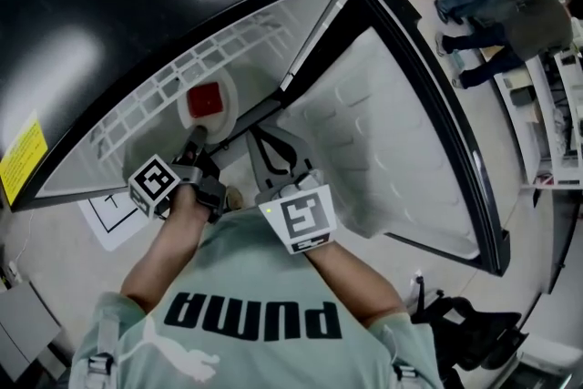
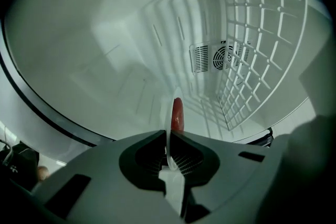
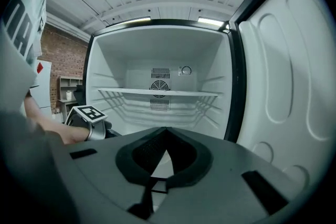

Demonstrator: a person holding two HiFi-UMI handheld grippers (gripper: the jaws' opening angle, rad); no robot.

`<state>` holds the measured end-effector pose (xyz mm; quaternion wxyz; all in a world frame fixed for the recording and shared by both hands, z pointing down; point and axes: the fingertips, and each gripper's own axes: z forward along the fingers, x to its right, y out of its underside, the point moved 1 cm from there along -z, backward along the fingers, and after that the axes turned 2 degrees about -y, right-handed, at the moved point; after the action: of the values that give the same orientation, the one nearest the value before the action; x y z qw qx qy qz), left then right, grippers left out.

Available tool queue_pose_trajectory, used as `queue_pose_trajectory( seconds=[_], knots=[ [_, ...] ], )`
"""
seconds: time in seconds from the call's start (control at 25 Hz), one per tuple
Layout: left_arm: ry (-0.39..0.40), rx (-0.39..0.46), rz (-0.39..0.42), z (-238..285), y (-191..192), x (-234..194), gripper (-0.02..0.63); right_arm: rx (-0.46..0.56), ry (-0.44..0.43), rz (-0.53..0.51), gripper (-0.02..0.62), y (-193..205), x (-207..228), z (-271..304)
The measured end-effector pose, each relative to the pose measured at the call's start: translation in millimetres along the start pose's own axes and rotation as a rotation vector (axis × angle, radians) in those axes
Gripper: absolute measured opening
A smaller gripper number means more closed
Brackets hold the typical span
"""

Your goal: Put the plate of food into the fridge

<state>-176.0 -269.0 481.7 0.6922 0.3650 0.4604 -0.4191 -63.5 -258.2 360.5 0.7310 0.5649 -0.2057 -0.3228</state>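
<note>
The left tongs clamp the rim of the thin round white plate. It hangs over the fridge's white wire shelf, contact unclear. Its glossy red food has no clear shape. The right tongs are together, empty.

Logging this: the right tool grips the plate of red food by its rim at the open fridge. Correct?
No: the left tool grips the plate of red food by its rim at the open fridge, as the left gripper view shows.
</note>
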Motion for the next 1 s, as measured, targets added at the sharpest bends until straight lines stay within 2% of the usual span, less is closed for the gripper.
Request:
queue_pose_trajectory(
  seconds=[0.28, 1.0],
  knots=[
    [-0.03, 0.016, -0.013, 13.9, -7.5, -10.2, 0.025, -0.013, 0.003, 0.025, 0.005, 2.7, 4.5, 17.8],
    [-0.056, 0.057, -0.009, 58.8, -18.1, -17.7, 0.025, -0.045, -0.001, -0.005, 0.005, 2.9, 17.3, 27.3]
  ],
)
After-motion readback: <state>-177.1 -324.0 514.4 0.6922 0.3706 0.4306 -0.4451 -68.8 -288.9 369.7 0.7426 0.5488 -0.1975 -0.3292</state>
